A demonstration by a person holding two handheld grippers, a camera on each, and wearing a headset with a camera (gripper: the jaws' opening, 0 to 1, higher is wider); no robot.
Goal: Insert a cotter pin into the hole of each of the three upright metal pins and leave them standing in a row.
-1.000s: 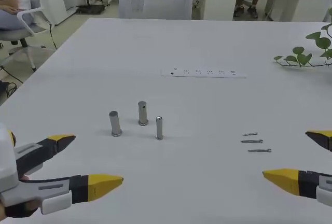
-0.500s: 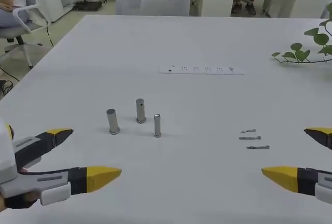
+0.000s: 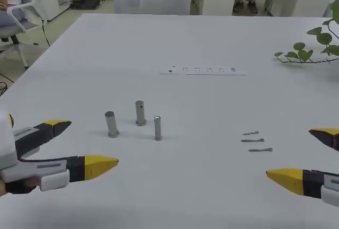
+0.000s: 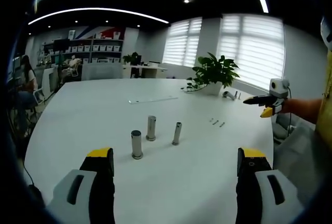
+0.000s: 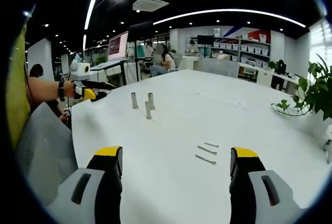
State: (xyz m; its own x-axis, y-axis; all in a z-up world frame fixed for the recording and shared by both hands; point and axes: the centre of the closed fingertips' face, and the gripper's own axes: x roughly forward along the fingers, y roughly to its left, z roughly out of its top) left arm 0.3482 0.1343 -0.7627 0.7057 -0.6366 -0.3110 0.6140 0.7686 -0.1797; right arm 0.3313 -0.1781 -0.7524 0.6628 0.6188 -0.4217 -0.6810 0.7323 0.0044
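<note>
White tabletop runs off toward office chairs and cabinets, with a power strip lying midway and a plant trailing in at the right edge. Three metal pins stand upright left of centre, the middle one set back from the other two, so they form a shallow triangle more than a row. As far as I can tell, none has anything through its hole. Three cotter pins lie flat side by side, well apart to their right. Over the last second the head view has drifted, which accounts for most of the shift. Beyond that, the left tool has crept a little nearer the metal pins, while the right tool sits as before, just short of the cotter pins. Both have their jaws spread wide and hold nothing. I judge the approach begun but the inserting not yet started.
</note>
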